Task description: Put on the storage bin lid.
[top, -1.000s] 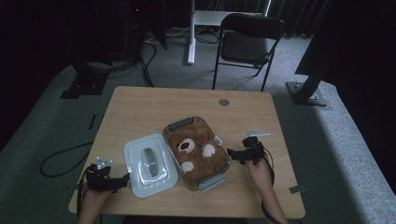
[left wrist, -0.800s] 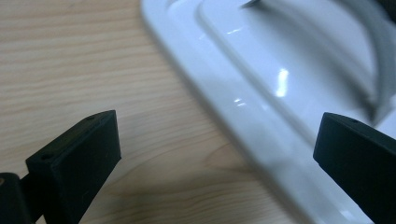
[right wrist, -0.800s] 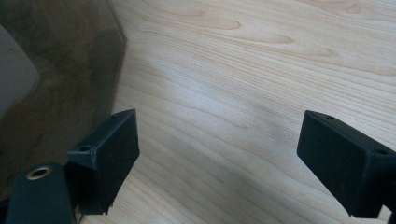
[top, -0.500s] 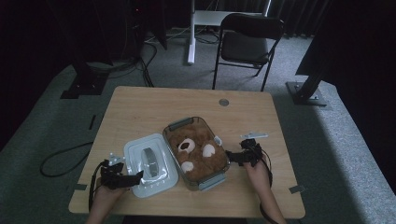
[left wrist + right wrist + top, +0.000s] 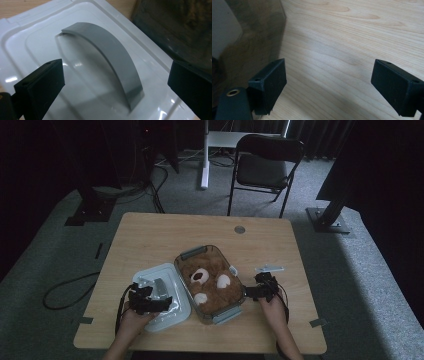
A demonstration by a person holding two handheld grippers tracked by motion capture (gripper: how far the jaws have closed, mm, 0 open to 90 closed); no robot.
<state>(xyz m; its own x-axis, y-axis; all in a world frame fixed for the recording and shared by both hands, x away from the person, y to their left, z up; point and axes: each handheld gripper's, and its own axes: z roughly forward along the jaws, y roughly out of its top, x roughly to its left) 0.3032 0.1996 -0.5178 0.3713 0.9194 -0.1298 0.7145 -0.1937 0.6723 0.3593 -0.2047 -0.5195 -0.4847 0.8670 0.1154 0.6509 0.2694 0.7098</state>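
Left gripper [image 5: 112,82] hovering wide open over white lid's [image 5: 172,312] grey handle [image 5: 110,55] | lid lying left of teddy-filled container [image 5: 212,312] | right gripper [image 5: 329,85] waiting wide open beside container | next: straddling handle squarely, then closing.

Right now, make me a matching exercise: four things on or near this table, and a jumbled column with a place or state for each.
Things
1. white lid
2. teddy bear
3. left gripper
4. folding chair

Places or states
A. on the floor beyond the table
B. open over the grey handle
C. flat on the table beside the container
D. inside the clear container

Pairs: 1-C, 2-D, 3-B, 4-A
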